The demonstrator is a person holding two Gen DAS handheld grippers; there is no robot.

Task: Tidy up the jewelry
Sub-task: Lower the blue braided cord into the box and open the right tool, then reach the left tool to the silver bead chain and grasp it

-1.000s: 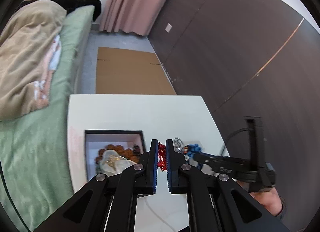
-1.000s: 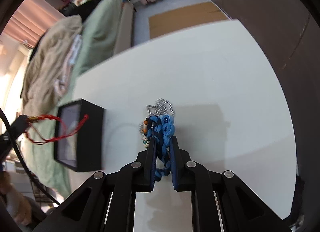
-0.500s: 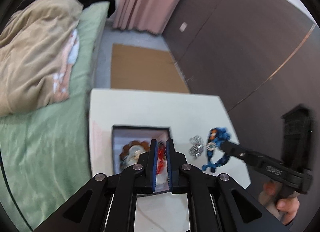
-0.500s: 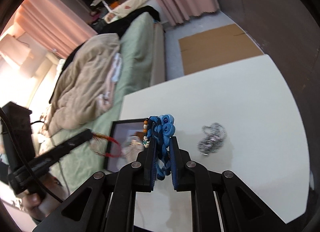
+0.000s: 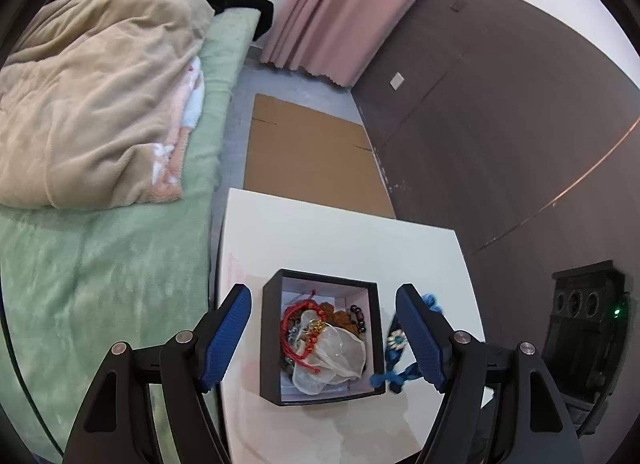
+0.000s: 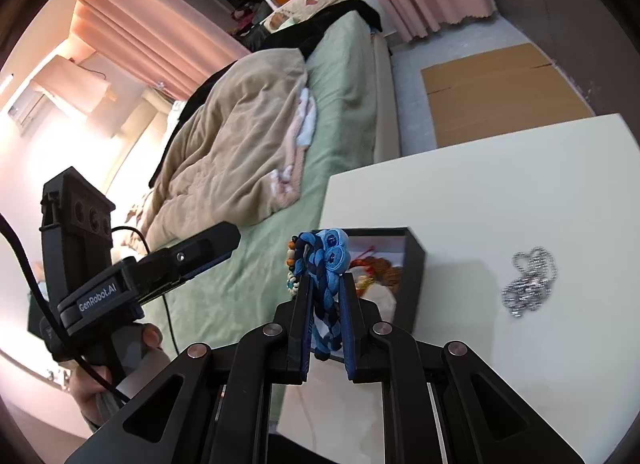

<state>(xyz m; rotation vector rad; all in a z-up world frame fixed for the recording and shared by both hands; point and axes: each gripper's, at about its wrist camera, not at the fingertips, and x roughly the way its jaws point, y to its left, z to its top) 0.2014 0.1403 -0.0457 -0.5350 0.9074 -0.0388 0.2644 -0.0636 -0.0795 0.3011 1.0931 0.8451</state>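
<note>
Presently the blue braided bracelet (image 6: 325,284) is held upright in the right tongs (image 6: 326,324), just beside the black box (image 5: 268,328) on the white surface (image 5: 340,240), while the left tongs (image 5: 324,338) are spread wide and empty directly above it.

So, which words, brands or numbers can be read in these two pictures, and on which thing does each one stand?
"GenRobot.AI": white letters on the side of the left gripper, seen in the right wrist view.
Nothing else can be read. The box, the blue bracelet and the table show no text. The small plate on the wall looks blank.
</note>
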